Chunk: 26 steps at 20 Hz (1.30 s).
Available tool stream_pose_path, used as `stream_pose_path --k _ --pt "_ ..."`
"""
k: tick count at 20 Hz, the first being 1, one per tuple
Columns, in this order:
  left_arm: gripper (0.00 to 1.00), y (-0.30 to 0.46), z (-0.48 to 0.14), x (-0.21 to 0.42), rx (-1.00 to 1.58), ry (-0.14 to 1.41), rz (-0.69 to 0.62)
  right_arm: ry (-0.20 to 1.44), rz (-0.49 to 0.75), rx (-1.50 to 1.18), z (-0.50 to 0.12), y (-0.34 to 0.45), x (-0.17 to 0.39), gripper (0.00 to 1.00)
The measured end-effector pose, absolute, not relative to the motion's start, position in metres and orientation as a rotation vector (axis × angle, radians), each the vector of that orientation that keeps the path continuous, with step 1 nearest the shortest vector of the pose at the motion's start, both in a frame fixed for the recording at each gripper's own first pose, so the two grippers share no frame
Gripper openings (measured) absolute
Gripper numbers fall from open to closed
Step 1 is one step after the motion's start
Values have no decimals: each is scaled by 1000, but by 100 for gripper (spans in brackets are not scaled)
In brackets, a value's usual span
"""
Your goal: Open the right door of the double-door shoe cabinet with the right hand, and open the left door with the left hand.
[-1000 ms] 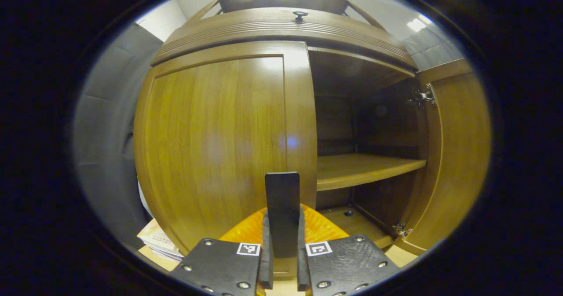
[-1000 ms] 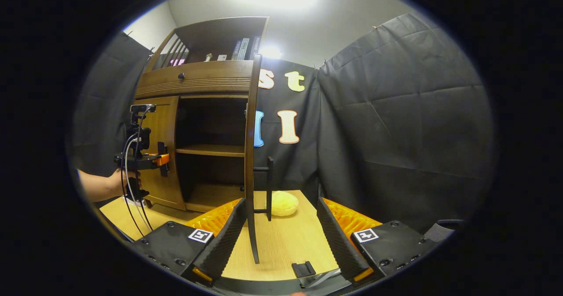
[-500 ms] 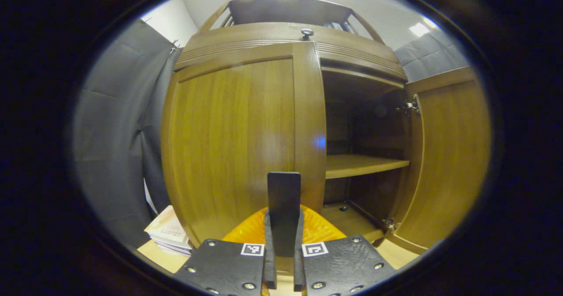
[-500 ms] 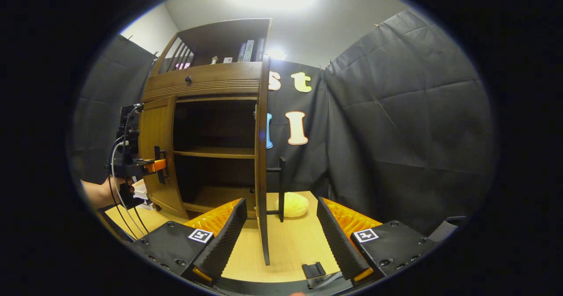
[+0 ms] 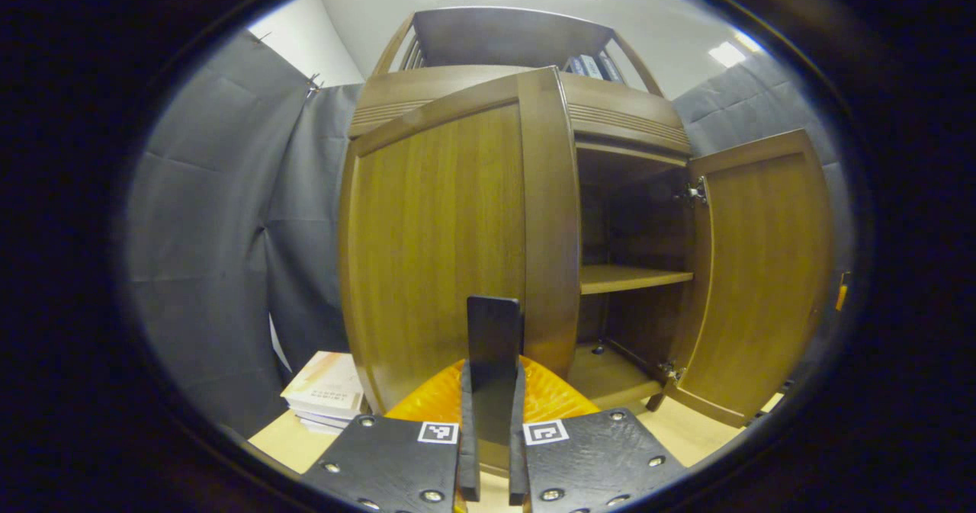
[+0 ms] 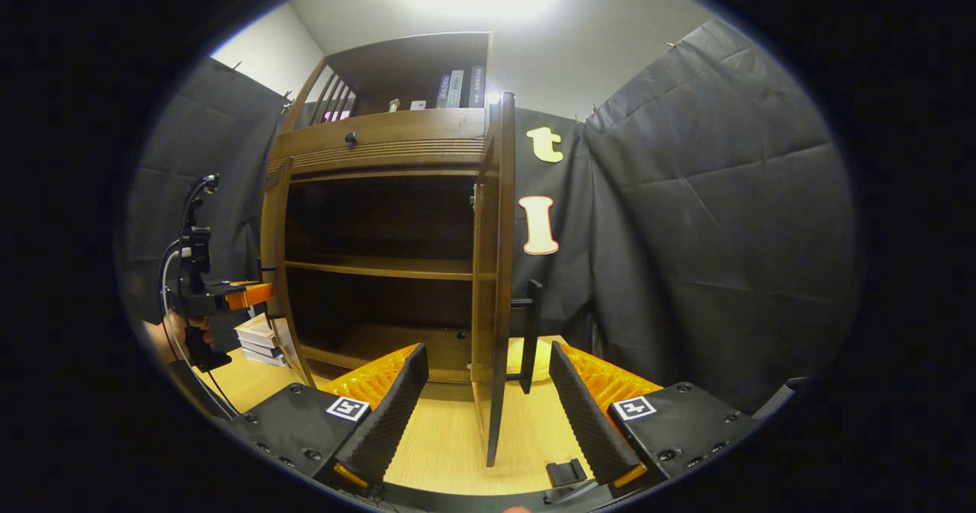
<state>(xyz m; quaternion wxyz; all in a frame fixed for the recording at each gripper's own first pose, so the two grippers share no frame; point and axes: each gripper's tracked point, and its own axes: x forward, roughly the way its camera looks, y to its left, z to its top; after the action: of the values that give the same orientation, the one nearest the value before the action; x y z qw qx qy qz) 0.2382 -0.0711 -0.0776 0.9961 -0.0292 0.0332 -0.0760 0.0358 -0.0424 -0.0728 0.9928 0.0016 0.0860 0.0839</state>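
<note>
The wooden shoe cabinet (image 6: 381, 143) stands with both doors swung out. In the left gripper view my left gripper (image 5: 492, 376) is shut on the dark vertical handle (image 5: 494, 330) of the left door (image 5: 442, 246), which is partly open. The right door (image 5: 762, 269) stands wide open beyond it. In the right gripper view my right gripper (image 6: 488, 351) is open, and the right door (image 6: 496, 284) shows edge-on between its fingers without touching them. That door's handle (image 6: 531, 338) is on its far side. The left gripper (image 6: 221, 296), held by a hand (image 6: 164, 338), is at the left door (image 6: 274, 269).
Inside the cabinet a bare shelf (image 6: 381, 267) crosses the dark interior. A stack of books (image 5: 324, 391) lies on the light wooden table (image 6: 450, 452) left of the cabinet. More books (image 6: 457, 86) stand on top of it. Black cloth walls close in on both sides.
The left door has swung further out with my left gripper shut on its handle. The right door stands wider open. My right gripper stays open around its edge.
</note>
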Motion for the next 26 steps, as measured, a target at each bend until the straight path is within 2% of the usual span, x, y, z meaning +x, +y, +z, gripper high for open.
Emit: stream_pose_path --k 2,3,9,10,11,12,19,26 --pt "19 -63 -76 231 -61 69 -144 172 182 10 -73 -35 37 97" --pt "19 -59 -76 227 -63 70 -139 171 189 13 -74 -31 37 100" --pt "19 -26 -76 203 -53 64 -111 167 226 12 -71 -10 40 100" --pt "16 -39 -94 211 -52 63 -104 167 231 12 -70 -7 40 100" --pt "18 -31 -93 207 -48 60 -96 166 236 13 -70 -4 41 100" --pt "15 -23 -94 203 -40 58 -86 167 239 14 -69 -2 41 100" --pt "18 25 -102 190 -14 58 -39 162 289 14 -67 28 41 100" --pt "16 73 -99 182 -16 41 30 155 321 11 -63 48 40 100"
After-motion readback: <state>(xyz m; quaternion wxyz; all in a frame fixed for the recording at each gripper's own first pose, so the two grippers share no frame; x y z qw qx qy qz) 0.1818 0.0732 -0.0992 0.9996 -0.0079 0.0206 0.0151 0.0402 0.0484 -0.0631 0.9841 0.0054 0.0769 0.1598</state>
